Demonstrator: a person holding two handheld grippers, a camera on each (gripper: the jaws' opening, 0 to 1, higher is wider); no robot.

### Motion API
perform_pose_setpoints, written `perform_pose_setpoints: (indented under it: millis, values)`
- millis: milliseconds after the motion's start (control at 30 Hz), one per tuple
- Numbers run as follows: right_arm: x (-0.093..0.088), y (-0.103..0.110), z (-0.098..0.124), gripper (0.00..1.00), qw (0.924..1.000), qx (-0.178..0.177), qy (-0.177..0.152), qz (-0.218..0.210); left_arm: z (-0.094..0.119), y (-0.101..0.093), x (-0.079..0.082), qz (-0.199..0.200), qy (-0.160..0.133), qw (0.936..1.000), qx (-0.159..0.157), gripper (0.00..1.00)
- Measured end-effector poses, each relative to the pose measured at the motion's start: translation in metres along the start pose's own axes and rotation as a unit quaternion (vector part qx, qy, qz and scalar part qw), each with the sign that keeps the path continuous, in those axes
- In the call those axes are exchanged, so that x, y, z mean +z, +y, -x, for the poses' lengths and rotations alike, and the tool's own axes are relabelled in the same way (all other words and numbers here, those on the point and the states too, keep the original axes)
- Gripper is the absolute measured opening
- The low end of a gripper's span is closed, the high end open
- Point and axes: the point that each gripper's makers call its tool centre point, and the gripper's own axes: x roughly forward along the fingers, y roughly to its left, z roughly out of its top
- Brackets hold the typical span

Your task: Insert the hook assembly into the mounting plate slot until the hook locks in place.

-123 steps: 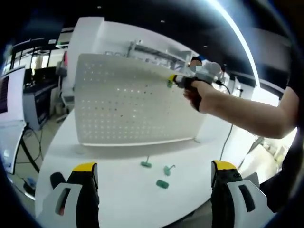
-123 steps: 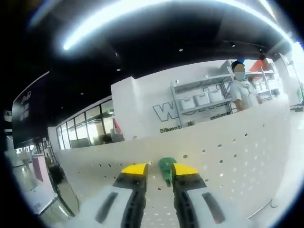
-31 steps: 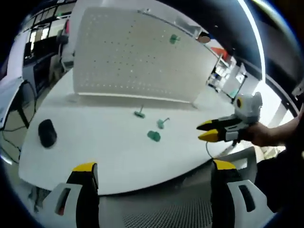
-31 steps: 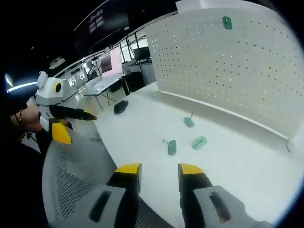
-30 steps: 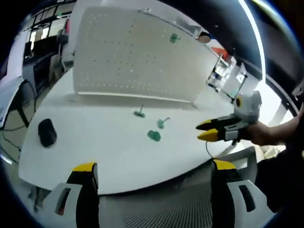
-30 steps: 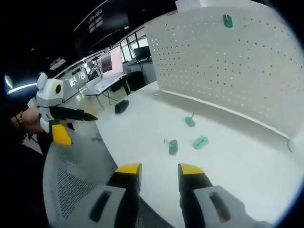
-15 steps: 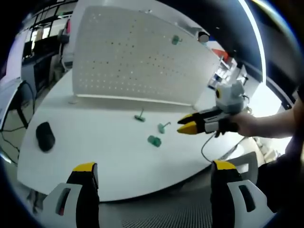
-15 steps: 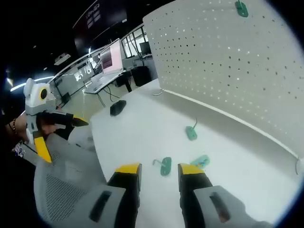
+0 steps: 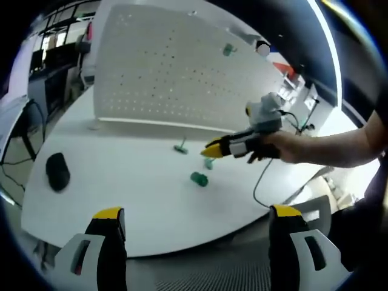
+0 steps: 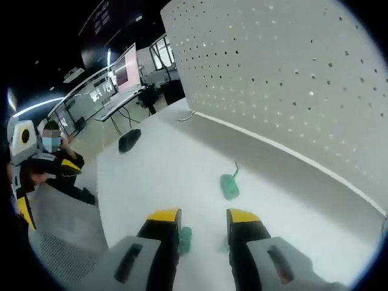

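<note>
The right claw (image 10: pixel 200 218), jaws parted and empty, hangs just over a green hook (image 10: pixel 183 238) on the worktop (image 10: pixel 163 163), far nearer it than the left claw

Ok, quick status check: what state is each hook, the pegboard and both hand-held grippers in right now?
Pegboard: upright on the white table.
Mounted hook: hanging on the pegboard, near its top.
Three loose hooks: lying on the table, not gripped.
Right hand-held gripper: low over the loose hooks, jaws slightly apart, holding nothing.
Left hand-held gripper: open, empty, back from the table.
Black mouse: resting on the table.
</note>
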Motion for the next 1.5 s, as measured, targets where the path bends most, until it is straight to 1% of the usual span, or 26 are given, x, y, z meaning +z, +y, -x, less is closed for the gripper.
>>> perform_pose_setpoints:
  millis: [67,200,267,333,433,500,767,900,967,1067,1167,1233,1333,1500]
  values:
    - [0.004,-0.004,-0.006,0.27,1.0,0.0,0.002,0.003,0.0,0.0,0.001,0.0,0.001,1.0,0.0,1.0]
    - [0.006,-0.014,-0.022,0.27,0.9988,-0.005,0.024,0.043,-0.002,0.001,0.004,0.004,-0.003,1.0,-0.004,1.0]
    - [0.007,-0.019,-0.03,0.27,0.9991,-0.002,0.033,0.027,-0.003,0.002,0.003,0.007,-0.001,1.0,-0.003,0.99]
    - [0.011,-0.022,-0.036,0.27,0.9993,-0.001,0.033,0.016,-0.003,0.002,0.005,0.007,-0.003,1.0,-0.002,0.99]
    - [0.013,-0.026,-0.043,0.27,0.9992,-0.005,0.036,0.016,-0.002,0.003,0.004,0.009,-0.002,0.9999,-0.004,0.99]
    - [0.011,-0.029,-0.047,0.27,0.9988,-0.011,0.044,0.018,-0.002,0.005,0.002,0.009,0.002,0.9999,-0.003,0.99]
    - [0.02,-0.027,-0.052,0.25,0.9989,-0.012,0.044,0.01,-0.001,0.008,0.0,0.015,0.004,0.9999,-0.001,0.99]
    - [0.025,-0.024,-0.055,0.19,0.9988,-0.001,0.049,0.004,-0.001,0.009,-0.001,0.016,0.006,0.9999,-0.003,0.97]
    - [0.028,-0.025,-0.055,0.18,0.9989,-0.005,0.045,0.007,-0.001,0.009,0.0,0.017,0.005,0.9998,-0.003,0.97]
    - [0.027,-0.025,-0.058,0.15,0.9988,-0.003,0.049,0.005,-0.001,0.01,0.0,0.018,0.005,0.9998,-0.002,0.97]
    - [0.024,-0.028,-0.06,0.13,0.9983,-0.008,0.057,0.004,-0.001,0.009,-0.001,0.018,0.006,0.9998,-0.004,0.96]
    - [0.022,-0.03,-0.06,0.08,0.998,-0.015,0.061,0.009,0.0,0.007,-0.001,0.016,0.007,0.9998,-0.009,0.93]
    - [0.021,-0.03,-0.059,0.02,0.998,-0.017,0.059,0.014,0.0,0.008,-0.001,0.016,0.006,0.9998,-0.006,0.94]
    - [0.023,-0.03,-0.058,0.0,0.9983,-0.018,0.054,0.003,0.001,0.005,0.001,0.013,0.006,0.9999,-0.008,0.94]
